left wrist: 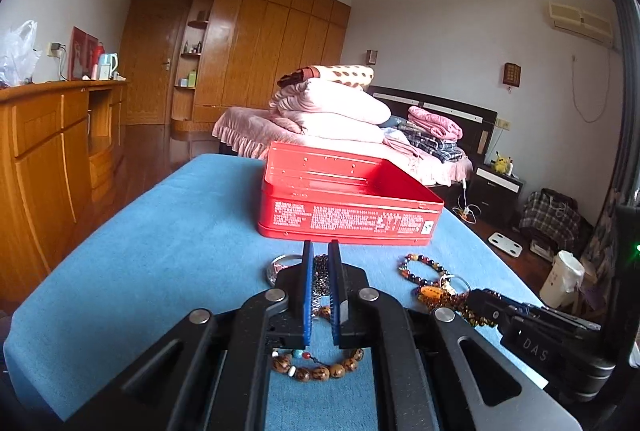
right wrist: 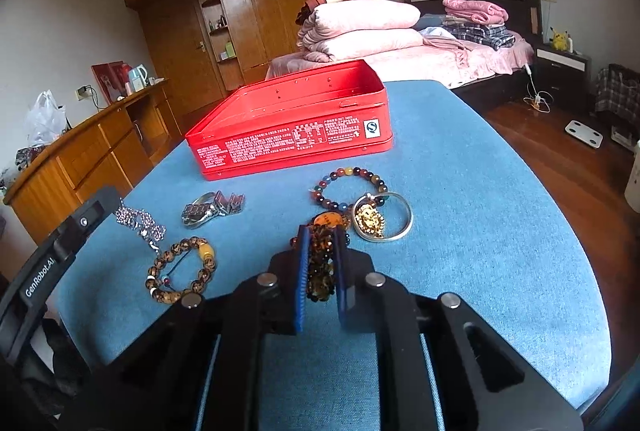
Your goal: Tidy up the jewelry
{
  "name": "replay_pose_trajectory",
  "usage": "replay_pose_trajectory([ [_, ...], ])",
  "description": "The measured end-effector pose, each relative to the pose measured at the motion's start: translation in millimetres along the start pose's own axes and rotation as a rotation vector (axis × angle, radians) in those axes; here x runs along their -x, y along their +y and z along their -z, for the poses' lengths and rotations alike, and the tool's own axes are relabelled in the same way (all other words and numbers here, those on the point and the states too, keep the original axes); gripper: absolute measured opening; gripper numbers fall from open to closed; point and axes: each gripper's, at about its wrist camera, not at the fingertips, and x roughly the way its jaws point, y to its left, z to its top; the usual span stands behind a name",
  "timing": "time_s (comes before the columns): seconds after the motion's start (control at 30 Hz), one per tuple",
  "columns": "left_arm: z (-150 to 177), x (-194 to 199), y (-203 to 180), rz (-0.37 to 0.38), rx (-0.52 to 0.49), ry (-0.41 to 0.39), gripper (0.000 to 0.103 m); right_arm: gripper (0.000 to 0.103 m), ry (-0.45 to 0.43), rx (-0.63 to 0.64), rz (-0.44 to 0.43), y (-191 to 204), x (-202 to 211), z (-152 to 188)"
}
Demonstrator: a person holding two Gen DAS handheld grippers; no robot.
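An open red tin box [left wrist: 348, 219] [right wrist: 296, 135] stands on the blue cloth. My left gripper [left wrist: 321, 259] is shut on a sparkly dark beaded bracelet [left wrist: 320, 281], with a brown wooden bead bracelet [left wrist: 316, 365] lying below it. My right gripper [right wrist: 322, 231] is shut on an amber-brown bead bracelet [right wrist: 320, 267]. Ahead of it lie a multicoloured bead bracelet [right wrist: 348, 187], a silver bangle [right wrist: 400, 227] and a gold pendant [right wrist: 370, 219]. To the left lie a wristwatch [right wrist: 208, 209], the sparkly bracelet [right wrist: 140, 221] and the wooden bead bracelet [right wrist: 180, 271].
The blue-covered table [right wrist: 480, 231] drops off at the right to a wooden floor. A wooden sideboard [left wrist: 48, 151] stands left. A bed with folded bedding [right wrist: 380, 31] stands behind the table. The left gripper's body [right wrist: 48, 271] shows in the right wrist view.
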Motion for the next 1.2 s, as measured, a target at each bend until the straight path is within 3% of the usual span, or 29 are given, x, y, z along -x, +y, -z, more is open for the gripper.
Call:
replay_pose_trajectory([
  [0.3, 2.4, 0.7, 2.1, 0.003, -0.002, 0.01, 0.007, 0.016, 0.087, 0.046, 0.004, 5.2, -14.6, 6.5],
  [0.43, 3.7, 1.3, 0.3, 0.011, -0.007, 0.015, 0.007, 0.046, 0.096, 0.069, 0.028, 9.3, -19.1, 8.1],
  [0.7, 4.8, 0.3, -0.4, 0.019, -0.012, 0.022, 0.007, 0.045, 0.123, 0.125, 0.051, 12.4, -42.1, 9.3],
  [0.73, 5.1, 0.1, -1.3, 0.019, -0.013, 0.023, 0.007, 0.036, 0.124, 0.132, 0.059, 12.9, -42.5, 9.0],
  [0.9, 5.7, 0.2, -2.3, 0.014, -0.017, 0.023, 0.007, 0.02, 0.121, 0.131, 0.053, 12.2, -41.4, 8.7],
  [1.2, 4.3, -3.5, -3.4, -0.003, -0.019, 0.023, 0.007, 0.019, 0.031, 0.071, -0.001, 11.6, -13.6, -3.1],
])
